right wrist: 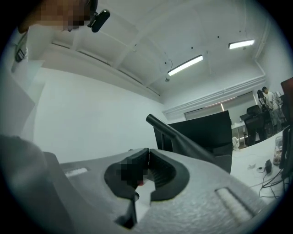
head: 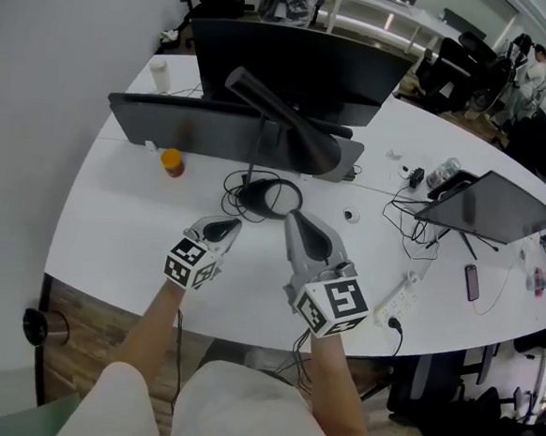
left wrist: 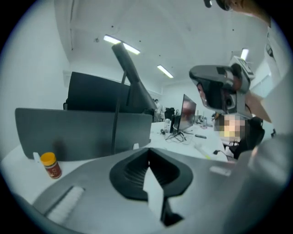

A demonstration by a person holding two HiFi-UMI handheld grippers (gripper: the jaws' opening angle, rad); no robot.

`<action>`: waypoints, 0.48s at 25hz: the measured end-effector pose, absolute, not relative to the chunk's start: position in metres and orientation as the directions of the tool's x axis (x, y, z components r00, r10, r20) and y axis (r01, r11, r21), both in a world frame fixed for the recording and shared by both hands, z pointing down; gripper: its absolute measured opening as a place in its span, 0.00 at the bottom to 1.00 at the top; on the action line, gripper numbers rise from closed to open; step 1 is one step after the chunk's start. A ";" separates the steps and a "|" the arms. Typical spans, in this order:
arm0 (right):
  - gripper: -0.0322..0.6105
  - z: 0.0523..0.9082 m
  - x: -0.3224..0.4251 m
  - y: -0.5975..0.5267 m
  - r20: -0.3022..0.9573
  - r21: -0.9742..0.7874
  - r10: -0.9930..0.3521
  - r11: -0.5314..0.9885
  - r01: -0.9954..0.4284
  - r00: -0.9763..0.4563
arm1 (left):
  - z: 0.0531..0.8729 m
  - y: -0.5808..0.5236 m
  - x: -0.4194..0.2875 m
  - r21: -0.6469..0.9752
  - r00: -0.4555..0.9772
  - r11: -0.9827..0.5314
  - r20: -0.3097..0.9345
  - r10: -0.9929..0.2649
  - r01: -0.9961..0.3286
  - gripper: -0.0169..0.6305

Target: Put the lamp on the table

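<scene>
A black desk lamp stands on the white table [head: 111, 237], with its ring-shaped base [head: 269, 197] in the middle and its long bar head [head: 283, 117] slanting up over a thin pole. Just in front of the base, my left gripper [head: 229, 224] and my right gripper [head: 293, 218] lie on either side of it, apart from it. Both are shut with nothing between the jaws. The left gripper view shows the lamp head [left wrist: 132, 78] beyond the shut left gripper [left wrist: 148, 161]. The right gripper view shows the lamp head [right wrist: 181, 135] beyond the shut right gripper [right wrist: 148, 156].
A grey partition panel [head: 191, 126] and a black monitor [head: 300, 59] stand behind the lamp. An orange-capped bottle [head: 171, 162] sits at the left. To the right are cables, a dark screen on a stand [head: 488, 206], a phone [head: 472, 282] and a power strip [head: 400, 298].
</scene>
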State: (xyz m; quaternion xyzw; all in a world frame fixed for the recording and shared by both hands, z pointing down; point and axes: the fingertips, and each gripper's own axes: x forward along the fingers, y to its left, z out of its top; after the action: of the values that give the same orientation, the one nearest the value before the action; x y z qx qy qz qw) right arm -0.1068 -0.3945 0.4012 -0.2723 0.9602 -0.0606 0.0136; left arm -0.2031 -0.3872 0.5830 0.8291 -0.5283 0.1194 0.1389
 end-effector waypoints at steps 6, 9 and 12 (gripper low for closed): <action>0.05 0.397 -0.059 -0.352 0.003 -0.115 -0.465 0.879 -0.462 -0.886 | 0.542 -0.336 -0.162 0.095 0.380 -0.369 0.303 -0.874 -0.924 0.02; 0.05 0.392 -0.038 -0.327 0.000 -0.114 -0.431 0.896 -0.429 -0.902 | 0.522 -0.311 -0.144 0.058 0.356 -0.354 0.279 -0.892 -0.933 0.02; 0.05 0.391 -0.020 -0.307 0.005 -0.101 -0.420 0.903 -0.418 -0.908 | 0.501 -0.290 -0.127 0.048 0.368 -0.368 0.248 -0.896 -0.929 0.02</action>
State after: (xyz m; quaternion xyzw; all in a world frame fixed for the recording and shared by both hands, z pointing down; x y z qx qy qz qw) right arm -0.0200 -0.3070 0.3913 -0.2147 0.9754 -0.0500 0.0082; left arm -0.1271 -0.2898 0.5012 0.8220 -0.5550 0.0902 0.0903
